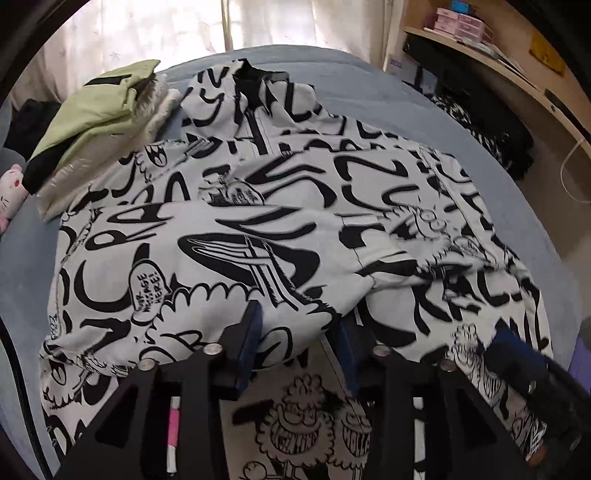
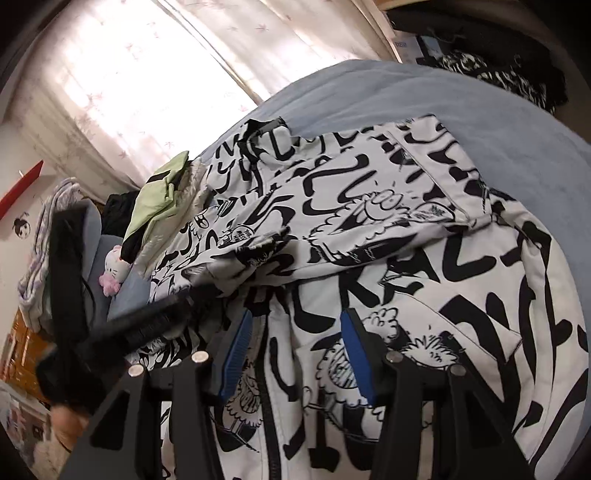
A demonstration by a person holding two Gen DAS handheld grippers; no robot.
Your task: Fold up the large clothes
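Nearest us: two grippers, one per hand, over one jacket (image 1: 295,206).

1. Left gripper (image 1: 301,332). Jaws stand about half open; a fold of sleeve lies between the pads (image 1: 251,332), but we see no pinch on it, so we count nothing held.
2. Right gripper (image 2: 293,350). Jaws likewise about half open, poised over the front panel beside the zip (image 2: 271,424); cloth lies under them, none gripped.
3. Jacket, one, black-and-white cartoon print. It lies spread on the blue bed (image 1: 406,85), collar toward the curtain (image 1: 147,29), both sleeves laid across the chest.
4. Left of it, touching its shoulder: one pile of folded clothes (image 1: 99,122), green on top. Farther left, one pink plush toy (image 1: 11,195) at the bed's edge.
5. Right of the bed: one shelf (image 1: 491,48) with pink boxes, and dark printed clothing heaped below; we cannot count those pieces.

Risks, as we judge them: the padded sleeves may spring back off the chest once the jaws leave, spoiling the fold. A bite at the hem may catch only the top layer, so the next fold drags crooked. The jacket may also shove into the green pile, which it touches.
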